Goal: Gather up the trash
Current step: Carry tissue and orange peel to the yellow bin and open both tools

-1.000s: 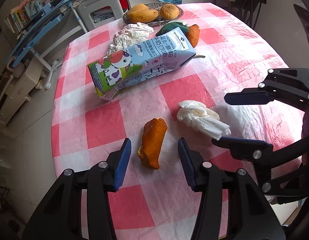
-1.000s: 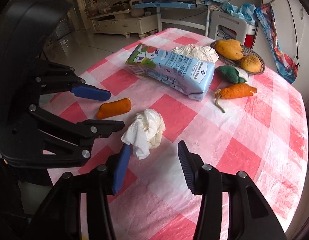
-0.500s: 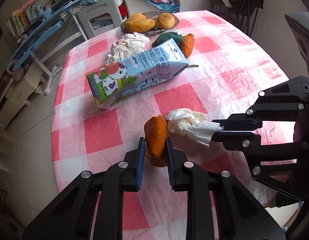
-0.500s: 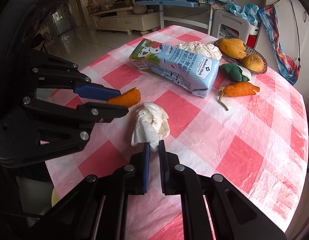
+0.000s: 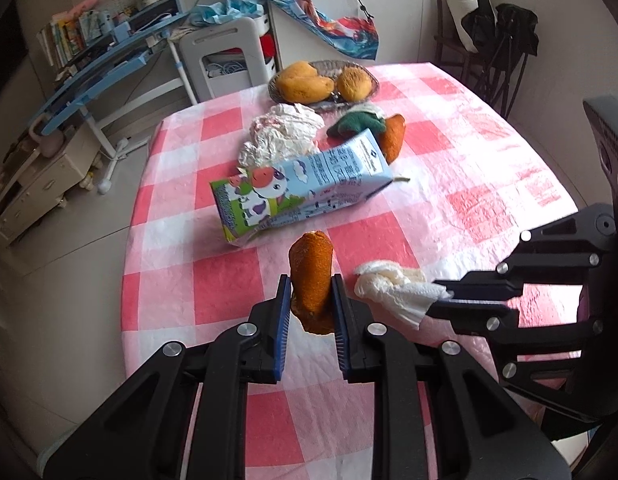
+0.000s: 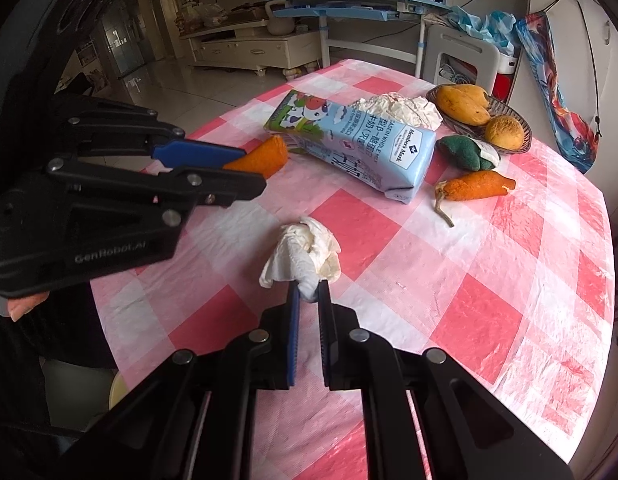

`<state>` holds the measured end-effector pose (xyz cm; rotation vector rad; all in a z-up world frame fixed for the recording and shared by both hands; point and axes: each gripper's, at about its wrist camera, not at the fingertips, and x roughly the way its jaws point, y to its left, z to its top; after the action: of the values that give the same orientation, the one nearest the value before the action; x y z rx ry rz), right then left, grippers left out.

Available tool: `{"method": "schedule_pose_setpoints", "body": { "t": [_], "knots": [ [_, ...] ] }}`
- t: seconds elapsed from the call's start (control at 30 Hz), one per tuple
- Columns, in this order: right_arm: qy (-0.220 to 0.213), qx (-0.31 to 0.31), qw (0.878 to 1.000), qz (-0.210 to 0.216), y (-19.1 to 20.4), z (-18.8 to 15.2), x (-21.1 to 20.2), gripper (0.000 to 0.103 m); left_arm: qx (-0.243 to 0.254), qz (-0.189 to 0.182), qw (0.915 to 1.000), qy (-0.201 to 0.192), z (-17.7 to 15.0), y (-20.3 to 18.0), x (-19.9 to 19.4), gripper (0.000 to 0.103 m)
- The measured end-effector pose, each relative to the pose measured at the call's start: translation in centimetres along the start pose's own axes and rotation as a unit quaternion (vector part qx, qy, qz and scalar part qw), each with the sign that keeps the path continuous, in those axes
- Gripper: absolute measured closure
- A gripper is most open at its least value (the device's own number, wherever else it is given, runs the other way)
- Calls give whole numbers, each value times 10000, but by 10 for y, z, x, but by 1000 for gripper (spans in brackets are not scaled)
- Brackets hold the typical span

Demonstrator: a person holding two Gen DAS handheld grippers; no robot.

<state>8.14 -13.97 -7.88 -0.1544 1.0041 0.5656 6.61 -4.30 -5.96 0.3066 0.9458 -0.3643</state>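
My left hand-held gripper (image 5: 309, 309) is clamped on a rough, curled orange peel (image 5: 312, 276), now lifted, seemingly clear of the glossy pink-checked surface (image 6: 489, 288). My right hand-held gripper (image 6: 307, 303), open a second ago, now pinches the crumpled white tissue (image 6: 307, 254), still lying there.
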Motion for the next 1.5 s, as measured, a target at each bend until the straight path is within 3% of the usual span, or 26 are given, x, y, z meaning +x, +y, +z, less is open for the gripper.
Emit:
{"method": "schedule_pose_setpoints", "body": {
  "t": [0.3, 0.53, 0.73, 0.9, 1.03, 1.1, 1.17, 1.2, 1.4, 1.47, 1.5],
  "knots": [
    [-55, -306, 9985, 454, 22, -1, -9, 93, -535, -31, 9979, -372, 6, 23, -23, 84],
    [6, -791, 9925, 935, 58, -8, -22, 93, -811, 63, 9960, -379, -15, 36, -42, 84],
    [195, -1293, 9806, 1461, 103, -32, -37, 93, -1201, 46, 9926, -175, -73, 37, -61, 84],
    [449, -1240, 9747, 1804, 135, -72, -38, 93, -1390, -49, 9903, 28, -120, 28, -74, 84],
    [881, -1331, 9740, 1609, 156, -97, -27, 92, -1361, -101, 9903, 251, -153, 11, -80, 84],
    [934, -1125, 9773, 1535, 155, -107, -27, 86, -1382, -134, 9897, 338, -167, 3, -84, 84],
    [943, -930, 9819, 1350, 151, -114, -30, 62, -1456, -212, 9882, 432, -179, -3, -87, 84],
    [897, -847, 9855, 1167, 150, -118, -34, 58, -1481, -246, 9874, 492, -184, -6, -87, 83],
    [625, -38, 9967, 510, 130, -139, -57, 47, -1553, -292, 9848, 722, -206, -21, -88, 83],
    [517, 224, 9981, 247, 119, -141, -62, 33, -1590, -273, 9844, 698, -208, -22, -89, 81],
    [431, 386, 9982, 141, 116, -143, -65, 31, -1635, -240, 9839, 675, -209, -21, -88, 75]
  ]
}}
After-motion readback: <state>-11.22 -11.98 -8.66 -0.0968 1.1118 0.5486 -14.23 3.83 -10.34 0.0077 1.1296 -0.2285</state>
